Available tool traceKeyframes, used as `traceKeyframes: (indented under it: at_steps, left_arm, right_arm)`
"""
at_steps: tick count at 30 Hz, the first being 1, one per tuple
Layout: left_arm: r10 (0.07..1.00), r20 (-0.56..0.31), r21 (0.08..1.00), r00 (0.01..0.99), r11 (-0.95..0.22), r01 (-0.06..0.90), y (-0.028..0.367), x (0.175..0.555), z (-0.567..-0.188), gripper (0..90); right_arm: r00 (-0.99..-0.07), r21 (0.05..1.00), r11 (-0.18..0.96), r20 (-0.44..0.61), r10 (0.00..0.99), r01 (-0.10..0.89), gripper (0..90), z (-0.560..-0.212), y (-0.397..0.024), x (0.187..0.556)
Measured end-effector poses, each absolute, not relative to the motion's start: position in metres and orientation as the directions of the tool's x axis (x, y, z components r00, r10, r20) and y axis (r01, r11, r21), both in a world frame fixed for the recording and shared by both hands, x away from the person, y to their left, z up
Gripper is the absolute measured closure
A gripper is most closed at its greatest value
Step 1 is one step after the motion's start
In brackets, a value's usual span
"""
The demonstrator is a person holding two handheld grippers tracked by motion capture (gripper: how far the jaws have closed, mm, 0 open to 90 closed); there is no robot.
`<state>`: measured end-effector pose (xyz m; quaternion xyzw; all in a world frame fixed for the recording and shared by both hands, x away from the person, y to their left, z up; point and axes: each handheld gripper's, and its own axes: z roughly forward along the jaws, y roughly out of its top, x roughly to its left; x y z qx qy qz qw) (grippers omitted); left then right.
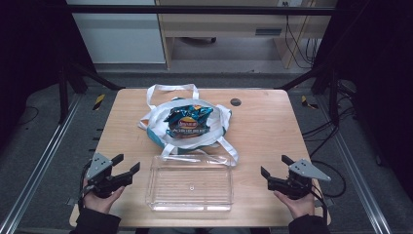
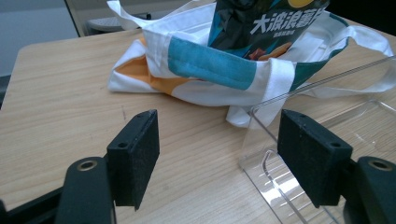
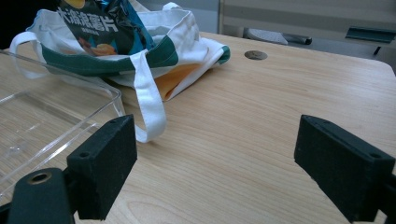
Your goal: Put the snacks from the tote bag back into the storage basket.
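Our left tongs and right tongs rest wide and empty on the tabletop, flanking the clear tray — beyond it, dead centre, the chip packet lies in the bag, equally near both.

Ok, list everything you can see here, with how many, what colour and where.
Table: one, light wood, centre of the high view.
Tote bag: one, white with teal and orange panels, lying at the table's middle, straps spread around it.
Chip bag: one, dark blue with a red and yellow logo, on the tote bag's opening.
Clear tray: one, see-through plastic, empty, near edge of the table between the grippers.
Round cap: one, dark grey, set in the tabletop beyond the tote bag.
Left gripper: one, black, near left corner, jaws open, holding nothing.
Right gripper: one, black, near right corner, jaws open, holding nothing.
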<state>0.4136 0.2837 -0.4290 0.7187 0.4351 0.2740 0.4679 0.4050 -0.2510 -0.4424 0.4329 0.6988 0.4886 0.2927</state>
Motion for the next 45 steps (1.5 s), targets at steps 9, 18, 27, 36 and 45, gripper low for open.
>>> traceKeyframes:
  at_steps: [9, 18, 27, 36, 45]
  left_arm:
    - [0.871, -0.021, 0.923, 0.490, -0.172, 0.345, 0.276, 0.416, -0.417, 29.1]
    - [0.860, -0.036, 0.933, 0.509, -0.154, 0.326, 0.267, 0.419, -0.403, 29.1]
    - [0.843, -0.026, 0.937, 0.537, -0.166, 0.306, 0.252, 0.428, -0.389, 29.4]
    - [0.833, -0.006, 0.944, 0.553, -0.177, 0.278, 0.241, 0.437, -0.375, 29.3]
    - [0.701, 0.341, 0.877, 0.626, -0.478, 0.057, 0.248, 0.465, -0.353, 29.6]
  right_arm:
    - [-0.457, 0.935, 0.149, 0.015, 0.890, 0.322, 13.2, -0.442, -0.249, 0.406]
    - [-0.461, 0.936, 0.156, 0.008, 0.887, 0.316, 13.2, -0.441, -0.248, 0.406]
    - [-0.459, 0.937, 0.150, 0.014, 0.888, 0.317, 13.3, -0.440, -0.248, 0.406]
    - [-0.457, 0.938, 0.148, 0.012, 0.889, 0.313, 13.3, -0.440, -0.248, 0.406]
    - [-0.455, 0.939, 0.150, 0.007, 0.890, 0.308, 13.3, -0.439, -0.249, 0.406]
